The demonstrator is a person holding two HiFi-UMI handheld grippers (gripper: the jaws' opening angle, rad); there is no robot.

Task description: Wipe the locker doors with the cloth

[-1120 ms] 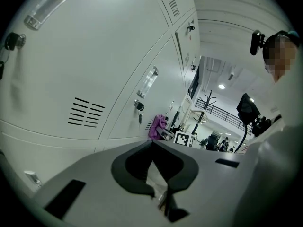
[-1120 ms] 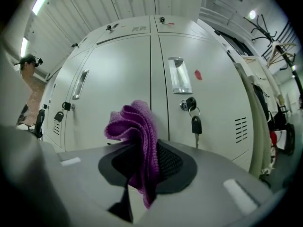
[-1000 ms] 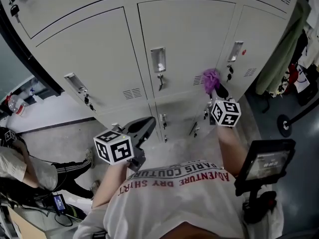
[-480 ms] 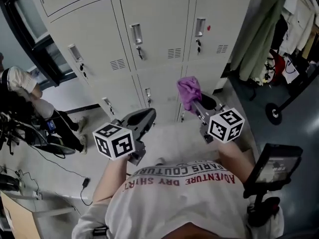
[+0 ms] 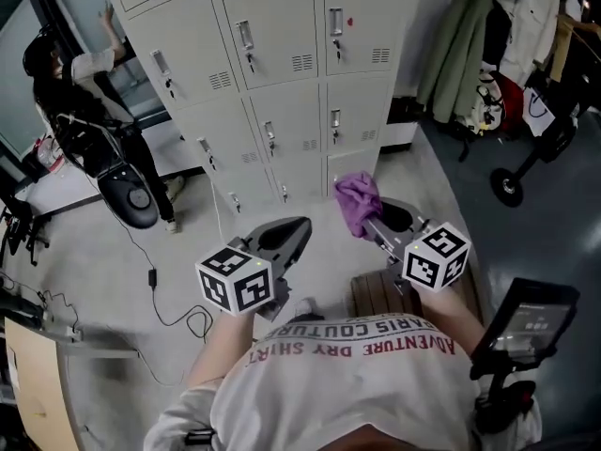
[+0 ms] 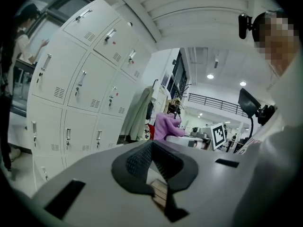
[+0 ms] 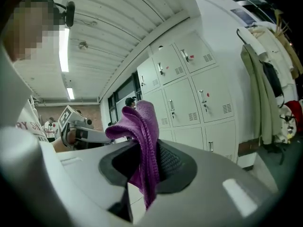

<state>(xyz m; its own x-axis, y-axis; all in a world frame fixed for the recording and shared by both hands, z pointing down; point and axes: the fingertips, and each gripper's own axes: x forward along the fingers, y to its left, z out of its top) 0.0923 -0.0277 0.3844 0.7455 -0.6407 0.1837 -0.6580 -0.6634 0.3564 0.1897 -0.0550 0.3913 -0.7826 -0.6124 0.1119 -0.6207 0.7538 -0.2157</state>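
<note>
The right gripper (image 5: 377, 222) is pinching the purple cloth (image 5: 355, 200), its jaws pressing on the folded fabric, which is bunching above the tips and hanging down between the pads. The left gripper (image 5: 285, 236) is hovering beside it with its jaws pressed together on nothing. Both are hanging over the floor (image 5: 89, 285), well apart from the locker doors (image 5: 272, 36), while another person (image 5: 70, 73) is standing near the left end of the lockers.
</note>
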